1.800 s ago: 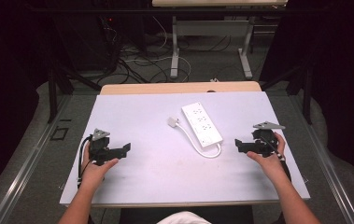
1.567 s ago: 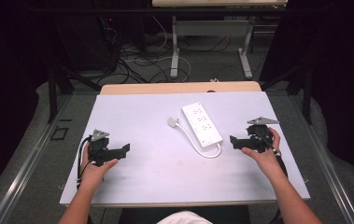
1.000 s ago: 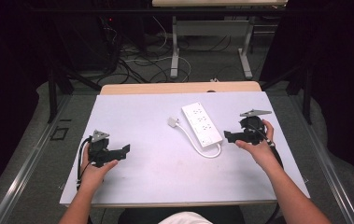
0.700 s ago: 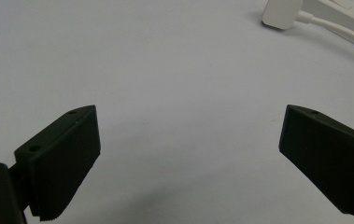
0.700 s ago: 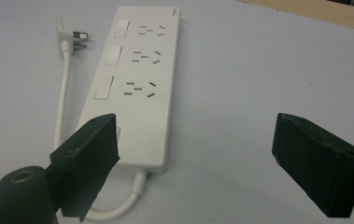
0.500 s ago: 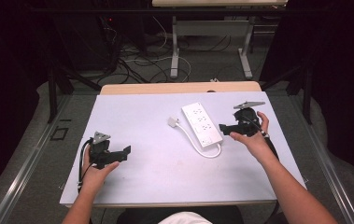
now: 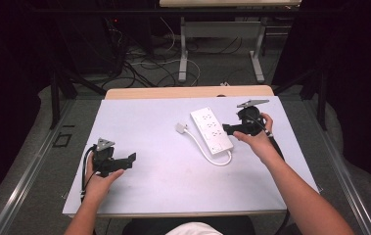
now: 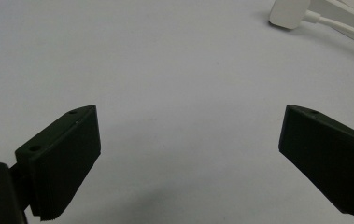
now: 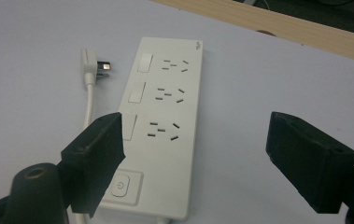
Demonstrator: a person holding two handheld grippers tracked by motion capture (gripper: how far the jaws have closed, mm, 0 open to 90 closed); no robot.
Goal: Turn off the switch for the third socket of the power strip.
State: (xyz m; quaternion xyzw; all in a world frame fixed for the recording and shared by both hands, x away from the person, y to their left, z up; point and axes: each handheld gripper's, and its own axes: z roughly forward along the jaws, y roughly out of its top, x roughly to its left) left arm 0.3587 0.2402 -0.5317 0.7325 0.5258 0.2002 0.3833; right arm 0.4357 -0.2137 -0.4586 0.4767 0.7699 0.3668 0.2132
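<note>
A white power strip (image 7: 211, 129) lies flat right of the table's middle, its cable (image 7: 213, 157) looping round to a white plug (image 7: 181, 129) on its left. My right gripper (image 7: 227, 129) hovers at the strip's right edge and points left at it. In the right gripper view the strip (image 9: 165, 116) with its three sockets and the plug (image 9: 93, 63) lie under the right gripper (image 9: 194, 122). Its jaws are open and have just been closing a little, gripping nothing. My left gripper (image 7: 132, 160) rests open at the front left, empty (image 8: 189, 116).
The pale grey table top (image 7: 163, 196) has a wooden strip (image 7: 188, 92) along its far edge. Beyond it are a desk's metal legs (image 7: 183, 49) and loose cables on the floor. The plug (image 8: 289, 11) appears at the far right of the left gripper view.
My right hand has moved left and away from the table's front edge, rising slightly, until its gripper reaches the power strip's right side. The left hand has stayed put.
</note>
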